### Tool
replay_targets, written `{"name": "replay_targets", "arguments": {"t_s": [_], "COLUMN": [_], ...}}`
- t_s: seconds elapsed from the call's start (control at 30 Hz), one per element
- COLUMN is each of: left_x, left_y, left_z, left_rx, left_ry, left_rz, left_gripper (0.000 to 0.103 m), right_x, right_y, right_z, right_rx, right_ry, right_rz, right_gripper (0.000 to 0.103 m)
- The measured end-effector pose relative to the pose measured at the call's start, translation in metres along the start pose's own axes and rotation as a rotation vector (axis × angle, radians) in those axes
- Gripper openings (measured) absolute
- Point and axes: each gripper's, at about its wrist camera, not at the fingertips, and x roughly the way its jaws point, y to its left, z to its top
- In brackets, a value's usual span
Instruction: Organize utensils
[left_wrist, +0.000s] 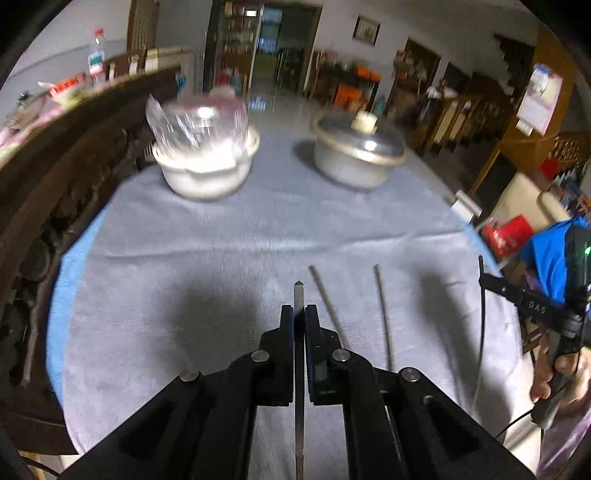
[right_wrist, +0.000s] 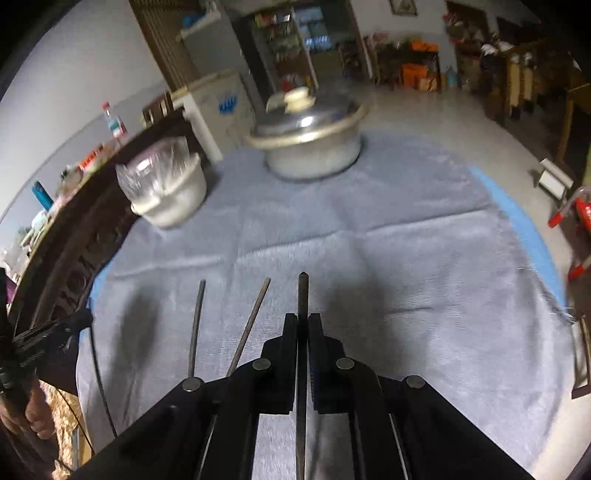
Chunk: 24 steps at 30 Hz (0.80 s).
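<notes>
In the left wrist view my left gripper (left_wrist: 299, 314) is shut on a flat metal stick (left_wrist: 298, 293) whose pointed tip sticks out past the fingers, above the grey cloth (left_wrist: 221, 277). Two thin metal sticks lie on the cloth to its right, one (left_wrist: 327, 306) and another (left_wrist: 382, 314). In the right wrist view my right gripper (right_wrist: 303, 321) is shut on a dark round metal stick (right_wrist: 303, 291). Two thin sticks lie to its left, one (right_wrist: 255, 317) and another (right_wrist: 196, 325). The right gripper's body also shows at the left view's right edge (left_wrist: 535, 306).
A white bowl covered with clear plastic (left_wrist: 205, 162) (right_wrist: 166, 192) and a lidded metal pot (left_wrist: 358, 151) (right_wrist: 310, 140) stand at the far side of the cloth. A dark carved wooden rail (left_wrist: 55, 192) runs along the left. The table edge drops off at right (right_wrist: 532, 236).
</notes>
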Motion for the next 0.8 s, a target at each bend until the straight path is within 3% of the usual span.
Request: {"name": "replay_targets", "arguments": {"t_s": [0.37,0.8], "left_x": [-0.092,-0.145], "left_y": [-0.027,-0.05], "left_z": [-0.033,-0.066], "left_rx": [-0.002,0.007], "left_ry": [-0.223,-0.316], "left_rz": [-0.04,-0.058], "left_gripper": [0.005,0.005], "right_x": [-0.11,-0.182], "right_y": [0.01,0.034], "right_z": [-0.037,-0.082], "right_rx": [0.036,0.014], "right_ry": [-0.239,-0.387], "right_rz": [-0.013,0.004], "right_gripper": [0.006,0.006]}}
